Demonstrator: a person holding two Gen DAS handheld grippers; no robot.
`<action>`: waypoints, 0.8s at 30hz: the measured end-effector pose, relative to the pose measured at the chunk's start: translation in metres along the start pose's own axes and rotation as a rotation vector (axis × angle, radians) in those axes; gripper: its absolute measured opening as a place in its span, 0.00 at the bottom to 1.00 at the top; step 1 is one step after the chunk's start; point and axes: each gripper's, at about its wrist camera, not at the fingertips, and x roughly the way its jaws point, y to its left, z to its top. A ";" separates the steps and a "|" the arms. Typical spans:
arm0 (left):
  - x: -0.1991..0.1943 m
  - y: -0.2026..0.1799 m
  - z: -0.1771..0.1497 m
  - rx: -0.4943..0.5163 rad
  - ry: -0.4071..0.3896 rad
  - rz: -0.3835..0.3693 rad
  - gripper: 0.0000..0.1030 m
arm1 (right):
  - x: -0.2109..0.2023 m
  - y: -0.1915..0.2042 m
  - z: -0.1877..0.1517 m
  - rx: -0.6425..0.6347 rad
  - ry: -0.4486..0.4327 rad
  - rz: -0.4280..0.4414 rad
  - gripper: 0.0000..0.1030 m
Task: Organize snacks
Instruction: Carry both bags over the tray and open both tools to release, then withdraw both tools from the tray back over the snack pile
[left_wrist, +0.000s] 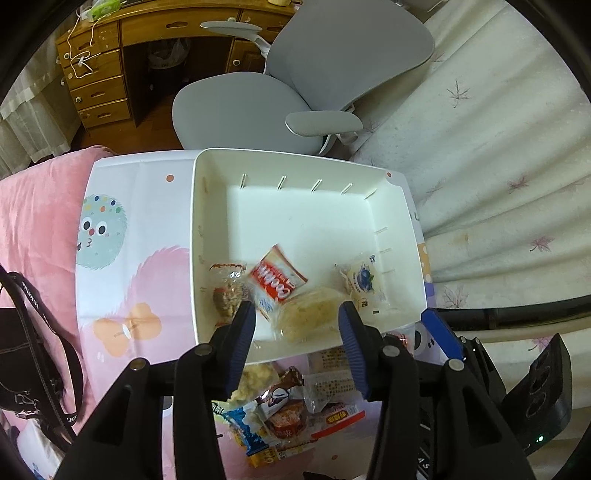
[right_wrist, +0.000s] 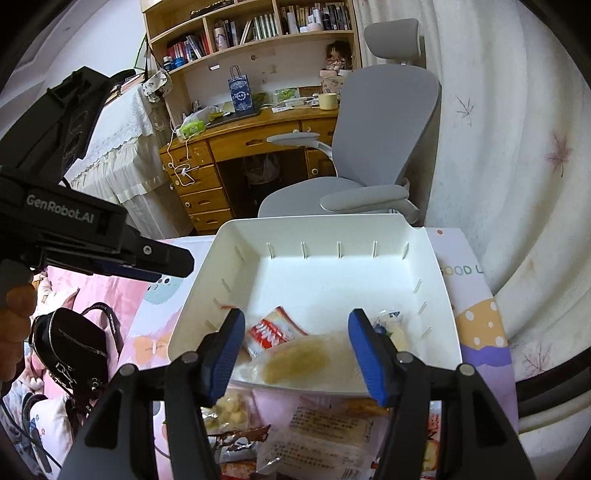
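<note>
Left wrist view. The left hand-held gripper (left_wrist: 297, 317) points steeply down over the near edge of the white bin (left_wrist: 207, 162); its jaws stand apart with nothing pressed between them. A pale bread packet (left_wrist: 310, 314) lies in the bin just ahead of the fingertips, long axis roughly across the jaw gap. A red-and-white wafer packet (left_wrist: 277, 280) lies ahead and slightly left. The loose snack pile (left_wrist: 291, 410) still to be sorted lies beneath and behind the fingertips, on the patterned table (left_wrist: 122, 206).

Right wrist view. The right hand-held gripper (right_wrist: 297, 345) is likewise released and empty, aimed at the same near edge of the bin. The bread packet sits directly between and ahead of its fingers (right_wrist: 365, 350). A clear wrapped packet (right_wrist: 325, 435) lies below, nearer this gripper, so the next pick probably falls to the right hand and requires drawing back and down.
</note>
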 end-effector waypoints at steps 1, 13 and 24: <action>-0.002 0.001 -0.002 0.001 -0.001 0.000 0.44 | -0.002 0.001 -0.001 0.006 0.002 0.001 0.57; -0.034 0.014 -0.063 0.057 0.020 0.001 0.45 | -0.035 0.021 -0.030 0.092 0.011 -0.025 0.57; -0.054 0.028 -0.130 0.118 0.068 -0.019 0.45 | -0.072 0.045 -0.096 0.192 0.037 -0.055 0.57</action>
